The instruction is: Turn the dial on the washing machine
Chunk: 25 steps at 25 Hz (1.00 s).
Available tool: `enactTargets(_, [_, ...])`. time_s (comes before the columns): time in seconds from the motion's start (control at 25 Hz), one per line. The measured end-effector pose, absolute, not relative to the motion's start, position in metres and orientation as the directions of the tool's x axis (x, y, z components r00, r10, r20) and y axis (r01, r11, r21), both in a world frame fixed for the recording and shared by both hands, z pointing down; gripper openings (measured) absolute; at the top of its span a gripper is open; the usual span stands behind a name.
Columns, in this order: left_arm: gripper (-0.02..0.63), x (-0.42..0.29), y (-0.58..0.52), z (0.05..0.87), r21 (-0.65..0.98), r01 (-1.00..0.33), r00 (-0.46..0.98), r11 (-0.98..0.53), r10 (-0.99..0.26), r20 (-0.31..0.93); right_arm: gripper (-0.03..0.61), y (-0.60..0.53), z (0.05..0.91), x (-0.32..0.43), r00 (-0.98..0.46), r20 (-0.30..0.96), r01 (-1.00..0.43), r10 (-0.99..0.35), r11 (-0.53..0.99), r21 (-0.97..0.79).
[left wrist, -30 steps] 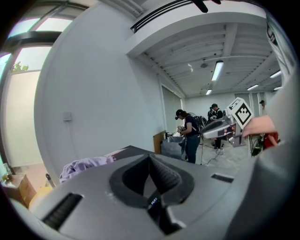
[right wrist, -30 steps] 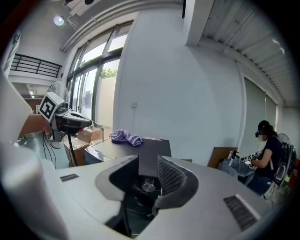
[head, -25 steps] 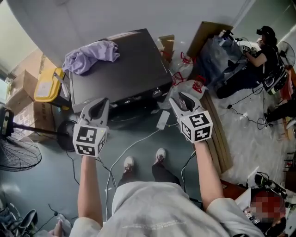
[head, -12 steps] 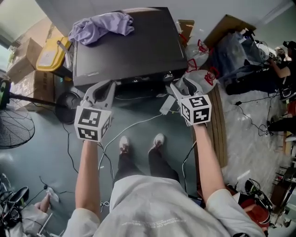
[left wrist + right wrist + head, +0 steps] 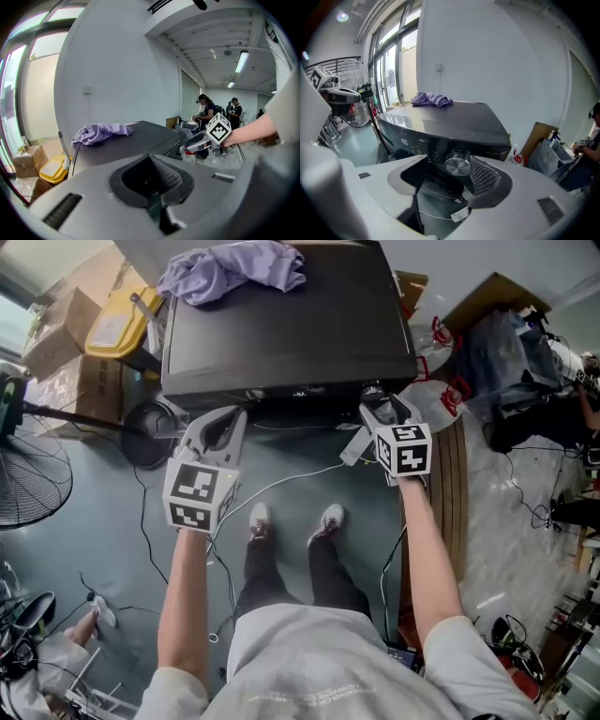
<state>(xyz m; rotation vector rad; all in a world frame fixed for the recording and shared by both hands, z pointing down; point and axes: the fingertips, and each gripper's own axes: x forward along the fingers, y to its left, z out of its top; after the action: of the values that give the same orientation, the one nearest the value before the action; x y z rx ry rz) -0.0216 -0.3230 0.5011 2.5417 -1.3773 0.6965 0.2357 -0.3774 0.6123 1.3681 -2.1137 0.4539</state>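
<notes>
The round, brushed-metal dial (image 5: 458, 165) is set in the front panel of the glossy black washer (image 5: 281, 324), at 5 o'clock of its flat lid. The right gripper (image 5: 382, 409) is held before it. Its jaws have just been opened wide, and the dial is framed between them with no pad pressed on it, at 9 o'clock of the ribbed pad (image 5: 483, 176). The left gripper (image 5: 223, 426) is held with its tips together and nothing between them. A crumpled lilac cloth (image 5: 234, 266) is seen at 11 o'clock on the lid.

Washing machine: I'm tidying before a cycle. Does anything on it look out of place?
A crumpled purple cloth lies loose on the lid of the washing machine, at its far left corner, rather than loaded inside.
</notes>
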Motion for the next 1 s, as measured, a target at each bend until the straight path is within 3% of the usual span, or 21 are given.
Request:
enactTargets(0.72, [0.015,-0.024,-0.316,0.541,-0.048,-0.824,0.459,-0.564,-0.714,0.529,0.275,-0.405,0.656,0.246,-0.192,0.669,-0.935,-0.718,0.341,0.097])
enactTargets(1.0, [0.015,-0.017,-0.318,0.541,-0.038,-0.818,0.475,-0.574,-0.711,0.519,0.268,-0.406,0.659,0.250,-0.246,0.677,-0.944,-0.693,0.331,-0.004])
